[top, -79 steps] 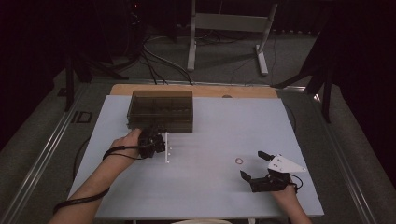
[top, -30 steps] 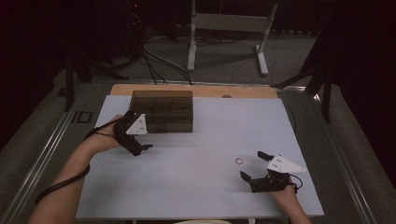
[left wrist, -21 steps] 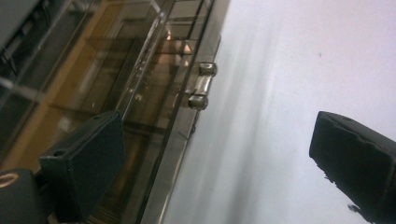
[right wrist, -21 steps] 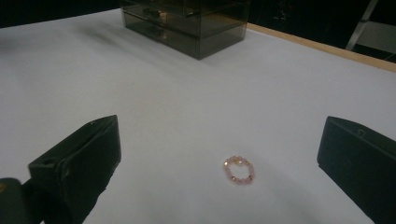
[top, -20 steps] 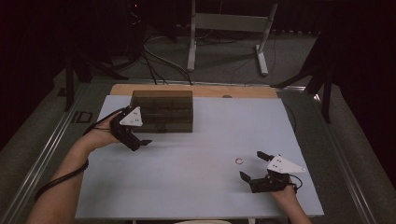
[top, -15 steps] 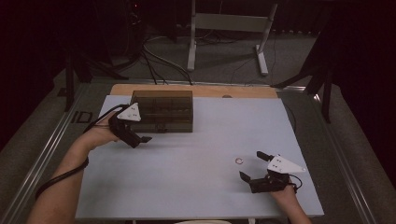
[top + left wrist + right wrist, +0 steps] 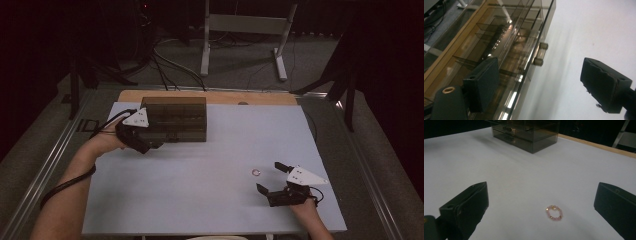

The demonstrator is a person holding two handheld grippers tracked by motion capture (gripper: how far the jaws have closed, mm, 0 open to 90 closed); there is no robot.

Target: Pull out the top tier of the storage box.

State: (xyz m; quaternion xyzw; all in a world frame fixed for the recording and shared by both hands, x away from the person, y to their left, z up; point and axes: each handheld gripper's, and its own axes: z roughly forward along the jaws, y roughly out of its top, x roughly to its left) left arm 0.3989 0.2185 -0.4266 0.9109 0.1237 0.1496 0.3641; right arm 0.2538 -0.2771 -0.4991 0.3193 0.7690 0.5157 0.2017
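right now we have our left gripper (image 7: pixel 150 146) at the front left corner of the smoky clear drawer box (image 7: pixel 175 118), its jaws wide apart and just now narrowing a little, with nothing pressed between the pads. in the left gripper view one pad (image 7: pixel 482 83) sits over the box's see-through front while the other pad (image 7: pixel 604 83) hangs over bare white table (image 7: pixel 599 30); the small drawer knob (image 7: pixel 539 54) lies ahead of the jaws, between them but nearer the first pad, and apart from both. whether that first pad touches the box we cannot tell. our right gripper (image 7: pixel 268 177) rests on the table well away from the box, its jaws spread wide and holding nothing. the pink bead ring (image 7: pixel 554 212) lies flat on the table just ahead of the right gripper, between the lines of its two pads and touching neither; from above it shows as a small ring (image 7: pixel 256 172) just beside the gripper's tips, on the side toward the box.
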